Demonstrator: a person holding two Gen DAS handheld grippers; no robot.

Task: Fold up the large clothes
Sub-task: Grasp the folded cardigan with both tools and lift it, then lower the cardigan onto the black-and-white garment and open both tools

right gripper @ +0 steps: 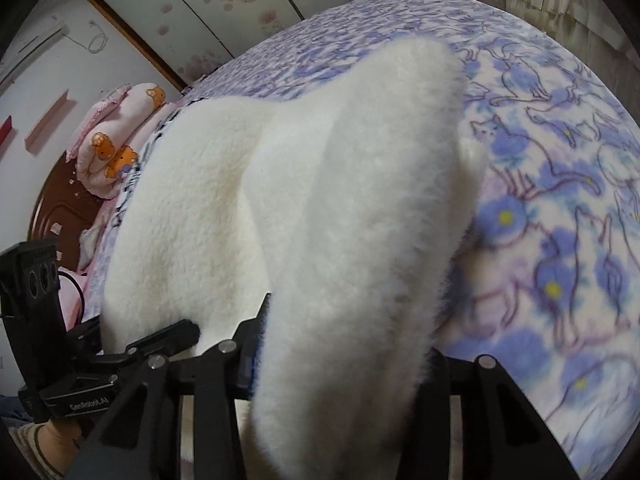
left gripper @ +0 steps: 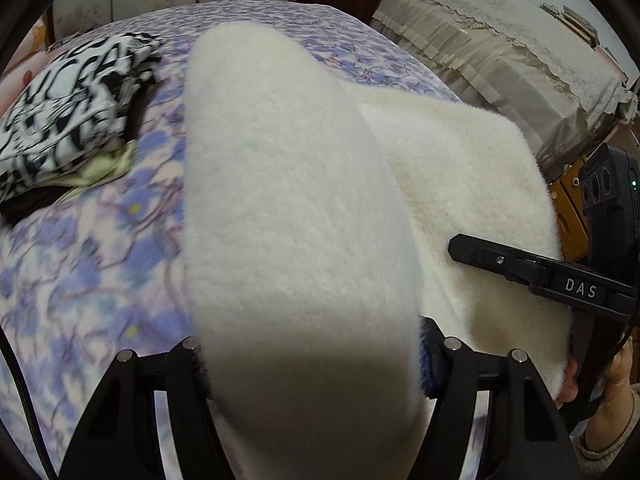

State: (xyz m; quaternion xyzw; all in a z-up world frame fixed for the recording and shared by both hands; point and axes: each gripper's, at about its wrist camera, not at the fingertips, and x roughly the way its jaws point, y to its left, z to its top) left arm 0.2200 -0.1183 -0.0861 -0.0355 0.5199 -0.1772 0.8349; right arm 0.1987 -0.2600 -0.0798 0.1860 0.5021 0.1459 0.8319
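A thick white fleece garment (left gripper: 288,200) hangs lifted over the purple flowered bedspread (left gripper: 80,264). In the left wrist view a fold of it fills the gap of my left gripper (left gripper: 310,348), whose pads press on it from both sides. In the right wrist view another fold of the fleece garment (right gripper: 352,208) is pinched the same way in my right gripper (right gripper: 344,344). The two grippers hold neighbouring folds, close side by side. One finger (left gripper: 500,258) of the right gripper lies against the fleece at the right. A finger (right gripper: 168,336) of the left gripper touches it at the lower left.
A black-and-white patterned cloth (left gripper: 72,112) lies on the bed's left side, over something pale green. Cream lace-covered furniture (left gripper: 500,60) stands past the bed's right edge. A pink bear-print quilt roll (right gripper: 116,140) rests by the dark wooden headboard (right gripper: 60,208).
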